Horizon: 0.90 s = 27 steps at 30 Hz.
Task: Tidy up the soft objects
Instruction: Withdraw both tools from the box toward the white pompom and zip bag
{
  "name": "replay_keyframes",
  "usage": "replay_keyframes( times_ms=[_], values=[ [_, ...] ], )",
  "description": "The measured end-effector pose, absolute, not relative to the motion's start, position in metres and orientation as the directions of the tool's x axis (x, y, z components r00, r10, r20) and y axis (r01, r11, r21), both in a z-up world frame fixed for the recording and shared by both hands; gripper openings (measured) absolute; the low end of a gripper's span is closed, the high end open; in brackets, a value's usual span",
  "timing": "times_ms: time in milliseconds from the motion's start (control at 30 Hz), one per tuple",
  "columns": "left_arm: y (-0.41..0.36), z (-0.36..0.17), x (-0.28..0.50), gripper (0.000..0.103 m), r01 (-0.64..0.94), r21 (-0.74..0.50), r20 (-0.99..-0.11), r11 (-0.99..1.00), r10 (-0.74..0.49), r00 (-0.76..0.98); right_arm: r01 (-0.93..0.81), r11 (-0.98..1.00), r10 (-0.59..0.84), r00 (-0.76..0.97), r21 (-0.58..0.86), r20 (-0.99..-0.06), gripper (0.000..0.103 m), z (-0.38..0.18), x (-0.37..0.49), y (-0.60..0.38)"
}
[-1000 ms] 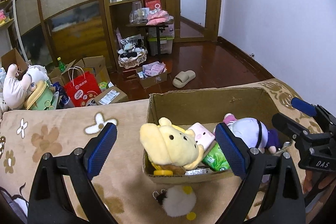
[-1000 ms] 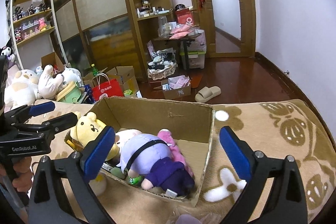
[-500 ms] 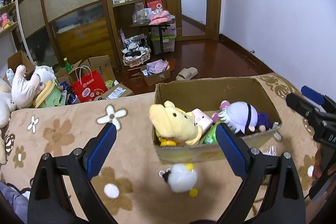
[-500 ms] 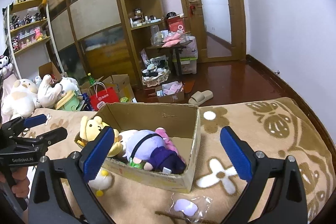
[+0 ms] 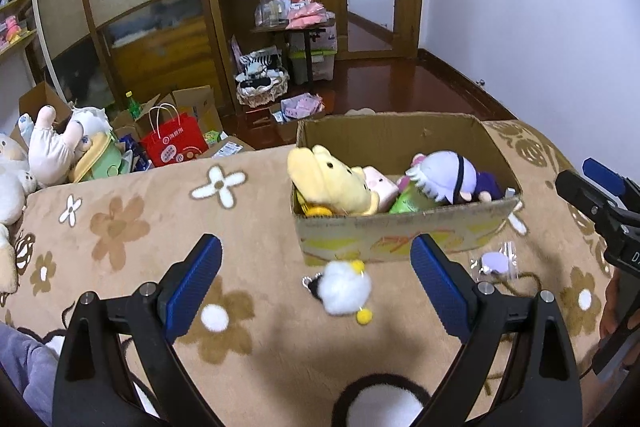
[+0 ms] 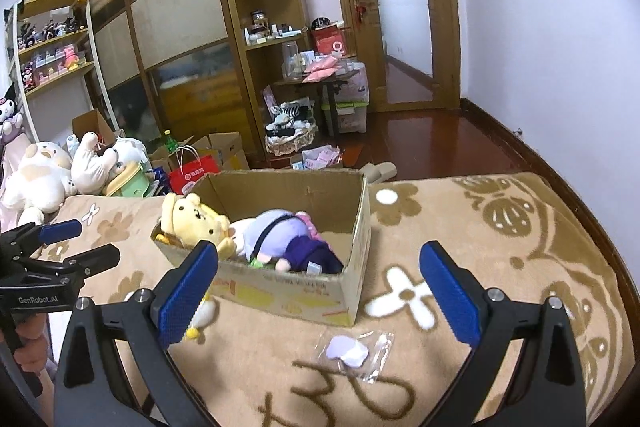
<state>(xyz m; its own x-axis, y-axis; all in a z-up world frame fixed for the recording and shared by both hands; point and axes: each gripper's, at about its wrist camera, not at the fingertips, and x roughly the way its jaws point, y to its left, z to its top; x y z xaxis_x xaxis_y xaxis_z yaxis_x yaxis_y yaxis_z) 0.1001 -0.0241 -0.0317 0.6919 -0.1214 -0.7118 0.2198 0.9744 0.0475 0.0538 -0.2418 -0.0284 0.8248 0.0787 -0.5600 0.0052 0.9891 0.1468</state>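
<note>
A cardboard box (image 5: pixel 400 241) stands on the flowered beige blanket (image 5: pixel 120 227). It holds a yellow bear plush (image 5: pixel 324 183), a purple-haired doll (image 5: pixel 448 175), a pink plush and a green packet. A white fluffy chick keychain (image 5: pixel 346 287) lies on the blanket in front of the box. A small clear bag with a lilac item (image 6: pixel 352 349) lies near the box's front right corner. My left gripper (image 5: pixel 316 283) is open and empty, above the chick. My right gripper (image 6: pixel 320 291) is open and empty, in front of the box (image 6: pixel 300 291).
Large plush toys (image 6: pixel 44 175) pile at the blanket's left end. Beyond the blanket's far edge the floor holds a red paper bag (image 5: pixel 174 145), open cartons, a basket and a slipper. Shelves and a wardrobe line the far wall; a door is at the right.
Both grippers have drawn back and up from the box, so it looks smaller and farther. The chick keychain and the clear bag have come fully into view.
</note>
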Motion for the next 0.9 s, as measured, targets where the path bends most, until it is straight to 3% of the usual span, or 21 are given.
replay_keyframes(
  times_ms=[900],
  values=[
    [-0.051, -0.116, 0.137, 0.094, 0.281, 0.086, -0.843, 0.956, -0.081, 0.532, 0.058, 0.986, 0.083, 0.636, 0.156, -0.767, 0.103, -0.125, 0.091, -0.230]
  ],
)
